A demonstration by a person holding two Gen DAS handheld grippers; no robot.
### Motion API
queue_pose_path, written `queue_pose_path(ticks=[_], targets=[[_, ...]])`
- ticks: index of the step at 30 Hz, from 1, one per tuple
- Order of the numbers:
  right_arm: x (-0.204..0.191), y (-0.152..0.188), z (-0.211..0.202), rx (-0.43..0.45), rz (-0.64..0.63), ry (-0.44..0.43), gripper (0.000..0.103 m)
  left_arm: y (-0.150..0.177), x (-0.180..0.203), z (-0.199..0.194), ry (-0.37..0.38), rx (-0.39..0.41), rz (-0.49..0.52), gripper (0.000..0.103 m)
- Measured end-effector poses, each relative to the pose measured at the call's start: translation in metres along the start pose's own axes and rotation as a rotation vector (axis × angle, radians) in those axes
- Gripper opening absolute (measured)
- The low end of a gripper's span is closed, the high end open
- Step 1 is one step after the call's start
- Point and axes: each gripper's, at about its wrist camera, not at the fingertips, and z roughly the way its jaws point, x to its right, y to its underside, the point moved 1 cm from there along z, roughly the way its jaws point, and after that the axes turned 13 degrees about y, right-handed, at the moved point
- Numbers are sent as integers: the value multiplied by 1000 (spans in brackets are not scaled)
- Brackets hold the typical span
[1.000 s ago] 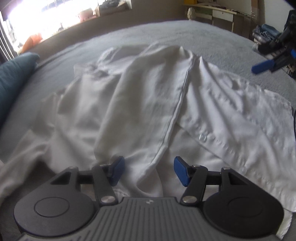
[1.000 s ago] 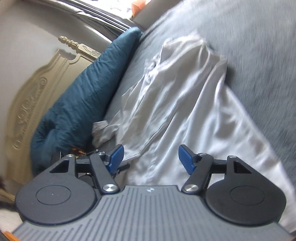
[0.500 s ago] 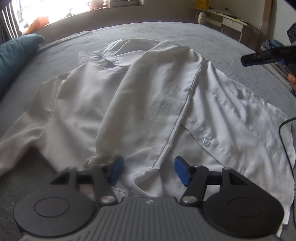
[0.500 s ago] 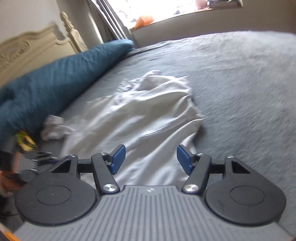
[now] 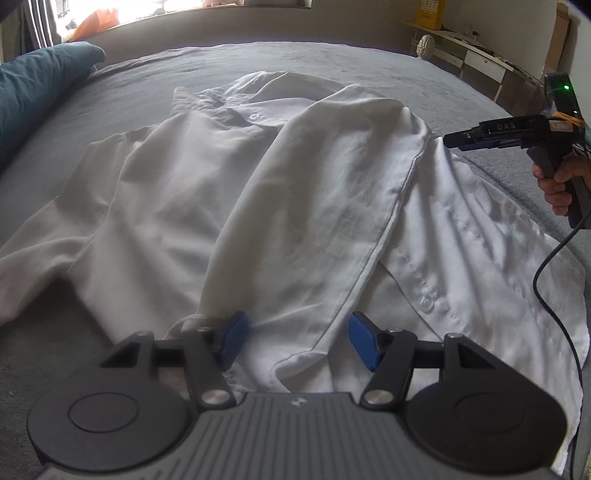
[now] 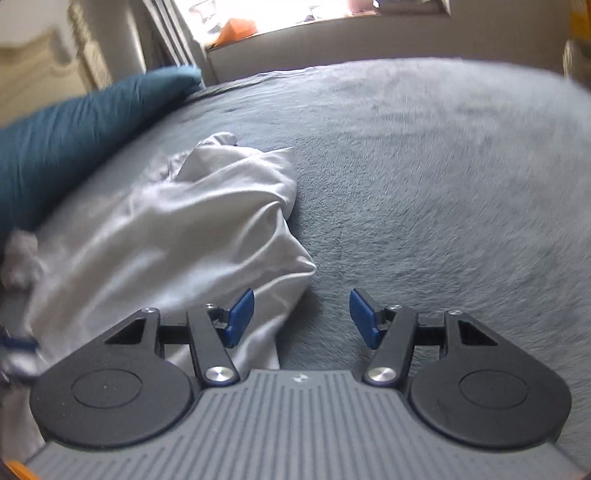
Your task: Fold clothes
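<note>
Right wrist view: right tongs (image 6: 301, 314) apart over shirt (image 6: 166, 221) edge, bare blanket (image 6: 443, 184) beyond.

A grey bedspread (image 5: 388, 70) covers the bed, with a teal pillow (image 6: 74, 122) against a cream carved headboard (image 6: 33, 70). Daylight glares through the window (image 6: 295, 11); a white desk (image 5: 476, 55) stands by the wall

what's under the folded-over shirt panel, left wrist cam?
Under the panel lies more of the white shirt; its button strip emerges at right. The bed beneath is covered.
</note>
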Motion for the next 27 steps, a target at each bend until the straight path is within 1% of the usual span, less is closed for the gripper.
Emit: queue_pose_path(ticks=[1, 3, 4, 6, 8, 10, 11, 13, 14, 16, 18, 20, 22, 25, 27], targets=[[1, -1, 5, -11, 15, -13, 57, -1, 0, 1, -2, -1, 0, 63], [-2, -2, 16, -24, 2, -10, 56, -2, 0, 3, -5, -3, -1, 63], [-3, -1, 19, -25, -15, -6, 54, -2, -1, 3, -7, -3, -2, 63], [-7, -1, 25, -26, -53, 4, 45, -3, -1, 5, -10, -5, -3, 63], [-10, 0, 23, -7, -129, 42, 25, -4, -1, 7, -14, -7, -4, 63], [-10, 2, 22, 4, -198, 81, 21, -6, -1, 8, -17, -8, -5, 63], [-9, 3, 21, 9, -220, 96, 21, -6, -1, 9, -19, -9, -5, 63], [-4, 0, 17, 24, -194, 99, 22, -7, -2, 11, -20, -10, -6, 63], [-1, -2, 14, 36, -173, 91, 23, -7, -2, 11, -20, -10, -6, 64], [4, -7, 3, 88, -143, 49, 24, -7, -2, 11, -19, -11, -3, 64], [1, -11, 1, 108, -163, 28, 24, -8, -3, 12, -19, -11, -2, 64], [-8, -12, 10, 97, -218, 42, 24, -8, -3, 12, -17, -11, -5, 65], [-15, -10, 18, 83, -257, 28, 24, -7, -3, 12, -17, -10, -5, 65], [-15, -9, 23, 61, -260, 45, 23, -8, -3, 9, -18, -5, -1, 65], [-14, -9, 26, 49, -257, 53, 23, -13, -5, 2, -13, 13, -17, 65]])
